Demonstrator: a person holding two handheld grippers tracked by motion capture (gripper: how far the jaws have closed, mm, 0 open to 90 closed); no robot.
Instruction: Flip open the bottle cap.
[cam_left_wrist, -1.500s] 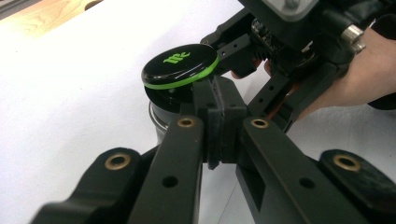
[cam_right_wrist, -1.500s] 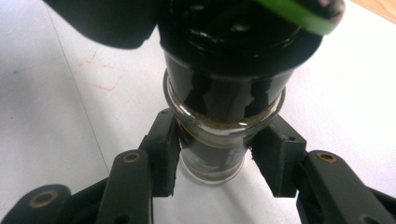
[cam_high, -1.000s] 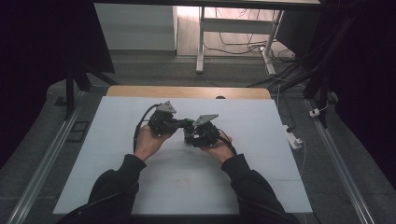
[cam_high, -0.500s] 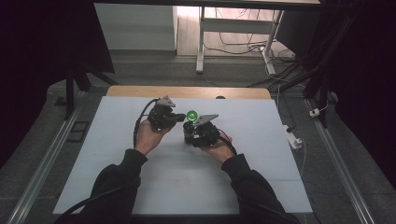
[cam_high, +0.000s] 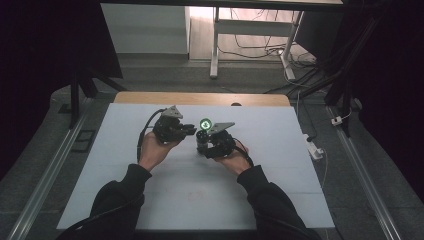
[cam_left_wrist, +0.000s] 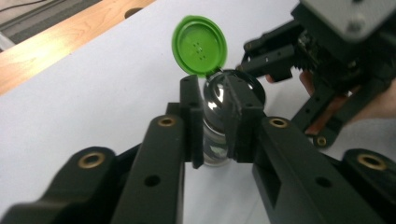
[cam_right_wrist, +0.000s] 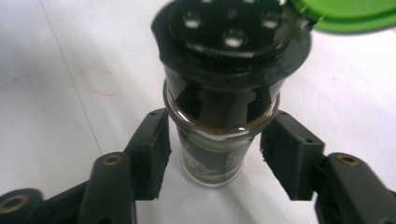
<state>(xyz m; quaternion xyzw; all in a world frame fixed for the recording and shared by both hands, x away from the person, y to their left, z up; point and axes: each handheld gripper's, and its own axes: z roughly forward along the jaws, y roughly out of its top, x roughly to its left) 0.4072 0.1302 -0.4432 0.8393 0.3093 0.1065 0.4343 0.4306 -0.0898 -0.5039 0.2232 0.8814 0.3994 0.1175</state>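
A small glass shaker jar (cam_high: 202, 142) stands on the white table top (cam_high: 125, 195), its green flip lid (cam_high: 205, 123) standing open. My right gripper (cam_high: 204, 146) is shut on the jar; in the right gripper view its pads (cam_right_wrist: 156, 154) press the glass shoulder below the black perforated cap (cam_right_wrist: 229, 42). My left gripper (cam_high: 193, 131) points at the jar from the left. In the left gripper view its jaws (cam_left_wrist: 215, 126) sit just in front of the jar (cam_left_wrist: 224, 88), a narrow gap apart and holding nothing, with the lid (cam_left_wrist: 200, 44) tipped back above.
A wooden strip (cam_high: 200, 98) runs along the table's far edge. A white power strip (cam_high: 314, 149) lies off the right side. A table frame (cam_high: 215, 45) and cables sit on the floor beyond. Bare table top lies around both hands.
The jar's green lid has flipped open and now stands up. The left gripper has drawn slightly back from the jar; the right gripper has stayed put.
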